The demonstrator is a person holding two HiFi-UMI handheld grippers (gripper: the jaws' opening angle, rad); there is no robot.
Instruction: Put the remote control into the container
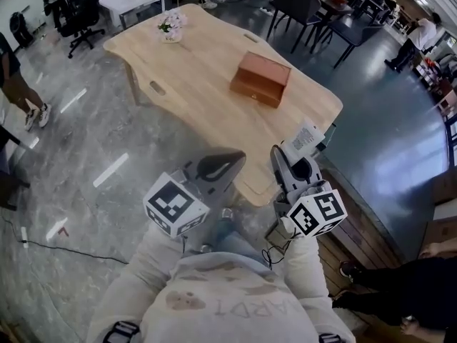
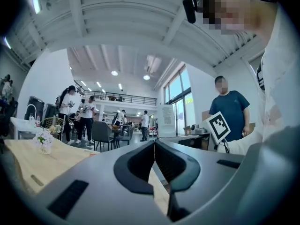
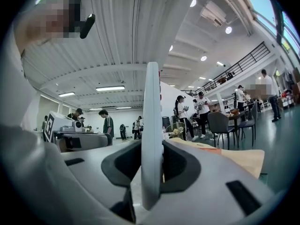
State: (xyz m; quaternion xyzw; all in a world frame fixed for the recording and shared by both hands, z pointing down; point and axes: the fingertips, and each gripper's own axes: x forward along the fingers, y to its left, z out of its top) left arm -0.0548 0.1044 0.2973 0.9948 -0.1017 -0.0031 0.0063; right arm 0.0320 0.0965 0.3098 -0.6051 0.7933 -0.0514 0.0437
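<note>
Head view: on the person's head, facing steeply down past the left hand-held gripper (image 1: 230,161) and the right hand-held gripper (image 1: 287,157) onto the bench (image 1: 207,70), most of it in frame.
Left gripper view: low, close behind its own jaws, facing level across the bench into the hall.
Right gripper view: likewise low, level and close behind its jaws.
Shared: the bench and flower vase (image 1: 171,26) show in all three views; each gripper view catches the other's marker cube (image 2: 218,126).

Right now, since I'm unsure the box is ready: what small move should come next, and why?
Probably reach the left gripper forward toward the lid of the wooden box. The right gripper is shut on the white remote control, the left jaws are together and empty, and the box looks closed, out on the table.
</note>
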